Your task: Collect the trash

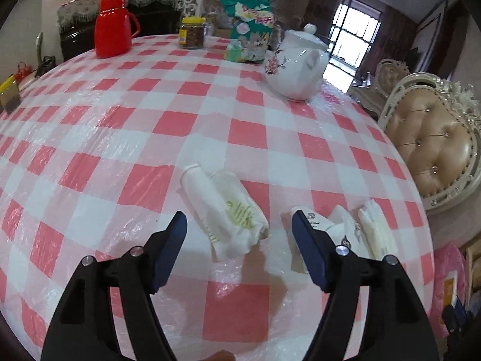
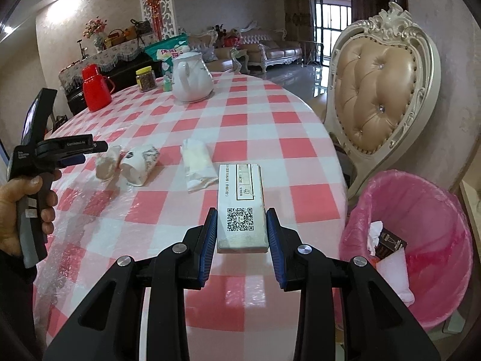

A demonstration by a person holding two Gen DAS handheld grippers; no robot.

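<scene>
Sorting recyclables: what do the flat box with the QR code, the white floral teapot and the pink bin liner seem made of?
Flat box with the QR code: likely printed cardboard, possibly film-wrapped, given its crisp edges and slight sheen. White floral teapot: glazed ceramic by its glossy highlights. Pink bin liner: thin plastic film, translucent and wrinkled.

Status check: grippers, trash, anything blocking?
Left gripper open, over wrapper. Right gripper shut on box, above table edge. Bin at right, path clear. Cup and packet on table.
</scene>
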